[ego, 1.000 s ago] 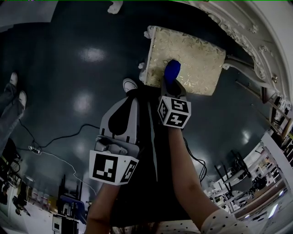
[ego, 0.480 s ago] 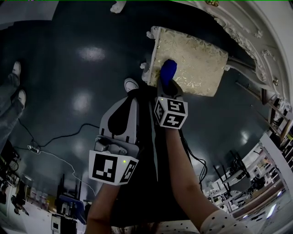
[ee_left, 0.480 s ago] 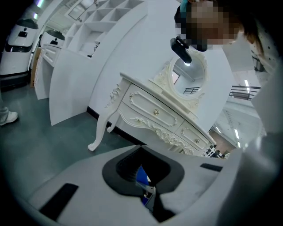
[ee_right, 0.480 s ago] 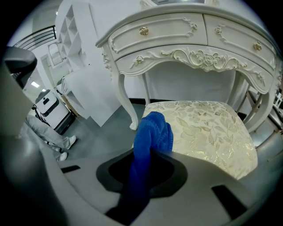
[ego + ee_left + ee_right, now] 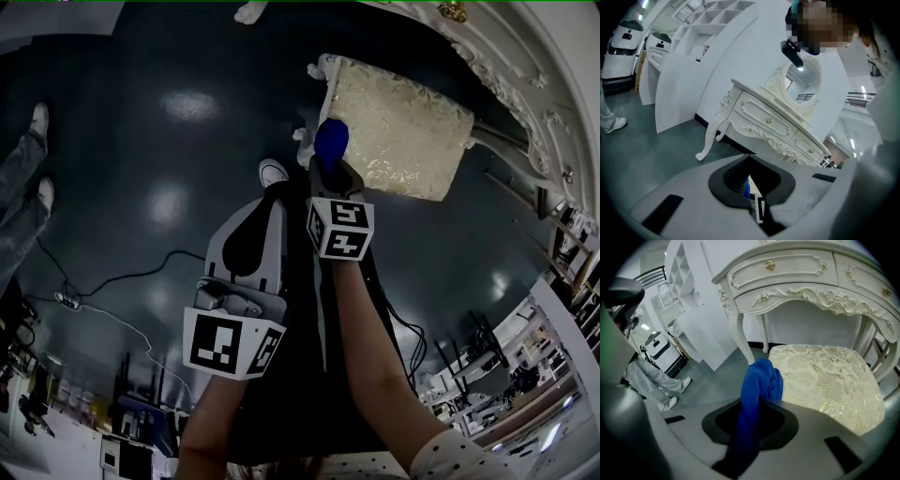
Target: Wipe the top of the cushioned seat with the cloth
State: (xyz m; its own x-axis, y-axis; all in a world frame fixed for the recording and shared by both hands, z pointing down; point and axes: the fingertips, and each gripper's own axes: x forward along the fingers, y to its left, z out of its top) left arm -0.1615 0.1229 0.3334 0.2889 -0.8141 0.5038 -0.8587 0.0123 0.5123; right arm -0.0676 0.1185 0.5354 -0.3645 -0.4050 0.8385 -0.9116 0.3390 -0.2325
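Dark glossy floor (image 5: 112,159) with light glare; ornate white dressing table (image 5: 787,268), oval mirror (image 5: 802,86), white shelving (image 5: 693,33).

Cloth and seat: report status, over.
Right gripper shut on blue cloth, at cushioned seat's left edge. Left gripper shut, empty, away from the seat. Nothing else on seat top.

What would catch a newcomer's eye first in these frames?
The bright blue cloth, clamped in the right claw, sits at the near left edge of the gold-patterned cushioned seat. Behind it stands an ornate white dressing table, while the left claw hangs shut over the floor.
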